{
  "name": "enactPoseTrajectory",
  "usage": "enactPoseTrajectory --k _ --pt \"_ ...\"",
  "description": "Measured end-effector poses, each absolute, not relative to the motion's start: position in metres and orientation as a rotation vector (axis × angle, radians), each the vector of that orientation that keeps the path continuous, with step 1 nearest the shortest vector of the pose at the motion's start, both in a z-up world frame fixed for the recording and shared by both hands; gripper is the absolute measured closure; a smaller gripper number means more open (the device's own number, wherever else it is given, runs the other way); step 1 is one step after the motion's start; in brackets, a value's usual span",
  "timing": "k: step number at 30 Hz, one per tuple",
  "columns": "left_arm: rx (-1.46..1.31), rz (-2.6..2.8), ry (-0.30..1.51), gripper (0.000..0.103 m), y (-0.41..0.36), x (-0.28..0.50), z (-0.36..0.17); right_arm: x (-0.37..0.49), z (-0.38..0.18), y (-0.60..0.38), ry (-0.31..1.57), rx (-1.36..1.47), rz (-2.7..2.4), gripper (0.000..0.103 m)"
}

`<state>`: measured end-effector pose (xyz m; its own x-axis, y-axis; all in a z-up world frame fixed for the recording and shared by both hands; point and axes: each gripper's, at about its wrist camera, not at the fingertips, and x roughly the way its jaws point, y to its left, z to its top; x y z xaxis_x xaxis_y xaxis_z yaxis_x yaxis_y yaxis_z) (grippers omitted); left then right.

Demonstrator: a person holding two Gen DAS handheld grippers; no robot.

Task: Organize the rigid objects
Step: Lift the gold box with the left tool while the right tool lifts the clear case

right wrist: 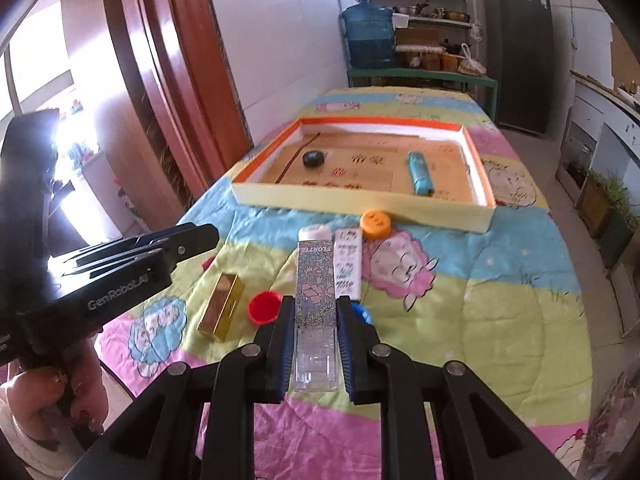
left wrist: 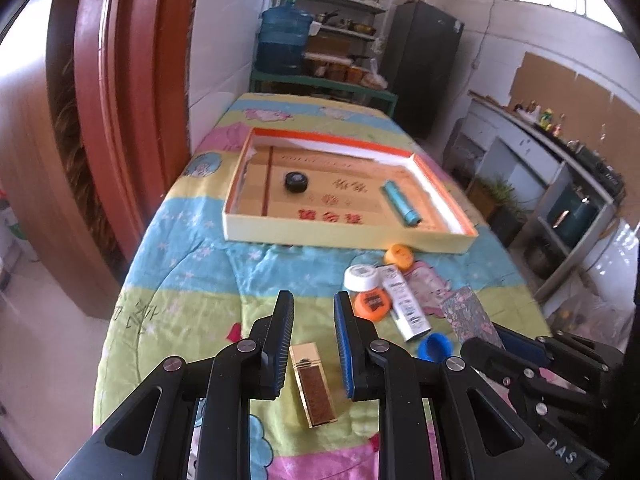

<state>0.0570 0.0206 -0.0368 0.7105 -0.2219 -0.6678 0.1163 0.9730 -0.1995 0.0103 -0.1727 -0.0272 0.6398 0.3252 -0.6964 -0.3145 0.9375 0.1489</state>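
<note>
Your right hand-held gripper (right wrist: 314, 322) is clenched on the floral tube (right wrist: 314, 280), lifted over the quilt-covered bench (right wrist: 500, 280). Your left hand-held gripper (left wrist: 314, 334) is closed on nothing, above the gold lighter (left wrist: 313, 384). Just past: red cap (right wrist: 262, 307), white tube (right wrist: 348, 262), orange cap (right wrist: 375, 223). Farthest, the shallow box (right wrist: 360, 200) holds a black disc (right wrist: 313, 158) and a blue cylinder (right wrist: 419, 178).

Each camera sits on a hand-held gripper and looks forward and down along its fingers, close above the near end of the tabletop (left wrist: 192, 264). Both views share the shallow box (left wrist: 344, 236) (right wrist: 360, 196), the small things before it, and the far shelves (right wrist: 420, 20).
</note>
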Motion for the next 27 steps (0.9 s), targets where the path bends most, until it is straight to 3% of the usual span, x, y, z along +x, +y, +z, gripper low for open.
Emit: enactPoseTrajectory --k 11,20,27 --pt "-0.103 -0.273 0.757 0.082 0.017 0.062 -0.021 0.015 -0.014 -0.188 0.756 0.043 0.357 0.083" --pt "-0.08 -0.244 0.897 0.081 0.007 0.047 -0.076 0.013 -0.041 -0.196 0.818 0.094 0.367 0.083" --pt "-0.083 -0.128 0.894 0.077 0.008 0.048 -0.091 0.007 -0.044 -0.198 0.82 0.103 0.375 0.083"
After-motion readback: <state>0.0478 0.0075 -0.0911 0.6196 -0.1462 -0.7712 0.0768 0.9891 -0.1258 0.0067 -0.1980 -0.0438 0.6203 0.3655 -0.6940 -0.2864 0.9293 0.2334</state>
